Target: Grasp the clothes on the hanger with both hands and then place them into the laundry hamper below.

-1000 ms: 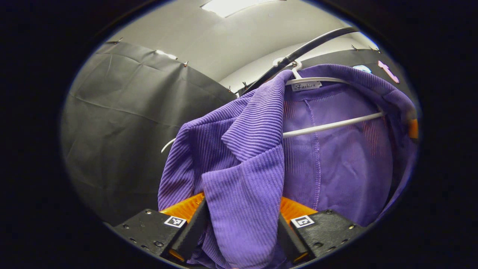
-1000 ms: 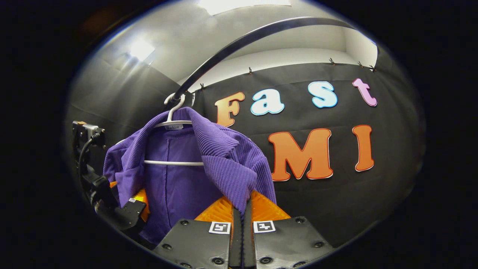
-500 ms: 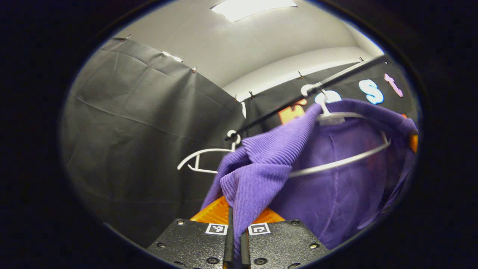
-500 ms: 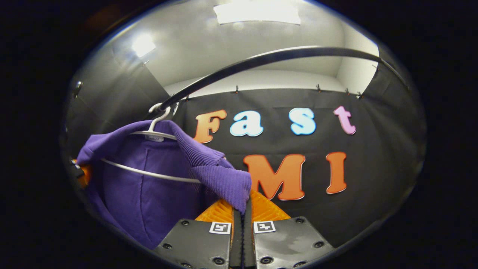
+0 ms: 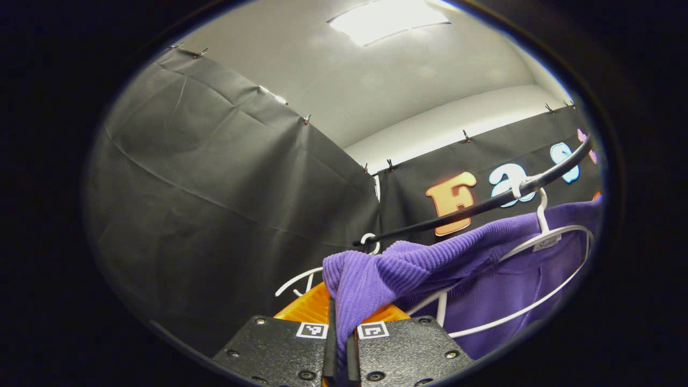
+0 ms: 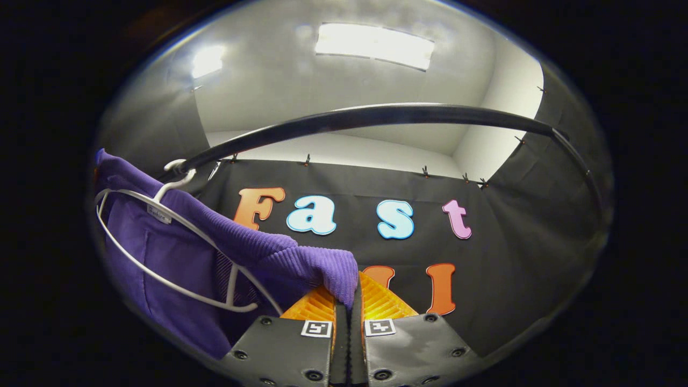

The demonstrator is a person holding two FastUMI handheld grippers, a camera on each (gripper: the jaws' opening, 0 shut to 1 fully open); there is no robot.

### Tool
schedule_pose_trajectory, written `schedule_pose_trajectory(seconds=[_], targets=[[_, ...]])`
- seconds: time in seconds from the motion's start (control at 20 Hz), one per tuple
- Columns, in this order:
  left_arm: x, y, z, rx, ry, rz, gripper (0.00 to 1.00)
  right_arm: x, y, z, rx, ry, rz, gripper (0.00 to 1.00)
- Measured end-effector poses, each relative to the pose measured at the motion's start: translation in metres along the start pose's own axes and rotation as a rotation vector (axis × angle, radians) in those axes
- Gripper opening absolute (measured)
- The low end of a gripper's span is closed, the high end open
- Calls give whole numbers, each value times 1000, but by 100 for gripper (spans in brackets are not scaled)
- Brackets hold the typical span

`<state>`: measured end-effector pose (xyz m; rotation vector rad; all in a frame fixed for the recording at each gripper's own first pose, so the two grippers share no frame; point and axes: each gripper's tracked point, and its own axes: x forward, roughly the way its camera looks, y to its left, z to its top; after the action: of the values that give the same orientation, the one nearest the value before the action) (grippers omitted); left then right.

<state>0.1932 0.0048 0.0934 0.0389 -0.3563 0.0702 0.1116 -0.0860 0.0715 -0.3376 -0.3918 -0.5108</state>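
A purple ribbed garment (image 5: 430,266) hangs on a white hanger (image 5: 543,301) hooked over a black rail (image 5: 484,204). In the left gripper view my left gripper (image 5: 339,317) is shut on a fold of the garment's front edge, pulled out to the left of the hanger. In the right gripper view the same purple garment (image 6: 177,252) drapes over the white hanger (image 6: 161,279) at the left, under the black rail (image 6: 376,115). My right gripper (image 6: 348,301) is shut on the garment's other front edge, stretched out to the right. The hamper is out of sight.
A second, bare white hanger (image 5: 306,279) hangs on the rail behind the cloth in the left gripper view. Black cloth walls close the booth at the back and the sides. Ceiling lights (image 6: 373,45) shine above.
The left gripper closed on the garment's edge. Both grippers have drawn apart and away from the hanger, spreading the garment open so that more of the hanger's wire shows.
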Motion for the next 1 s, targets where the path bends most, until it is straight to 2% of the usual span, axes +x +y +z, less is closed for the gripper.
schedule_pose_trajectory(seconds=[0.25,0.4,0.65,0.85,0.9,1.0], targets=[[33,-11,-46,-33,80,-53,6,24,9,-11,-33,9,-23,8],[31,-18,-85,-94,164,-115,8,25,17,-18,-42,28,-10,8],[21,-32,-137,-95,282,-189,7,33,25,-29,-76,55,2,8],[5,-38,-177,-102,372,-181,7,34,22,-42,-94,72,-7,8],[-3,-39,-185,-114,386,-183,6,35,23,-47,-94,80,0,5],[-21,-36,-200,-113,394,-184,7,31,20,-52,-109,80,10,8]])
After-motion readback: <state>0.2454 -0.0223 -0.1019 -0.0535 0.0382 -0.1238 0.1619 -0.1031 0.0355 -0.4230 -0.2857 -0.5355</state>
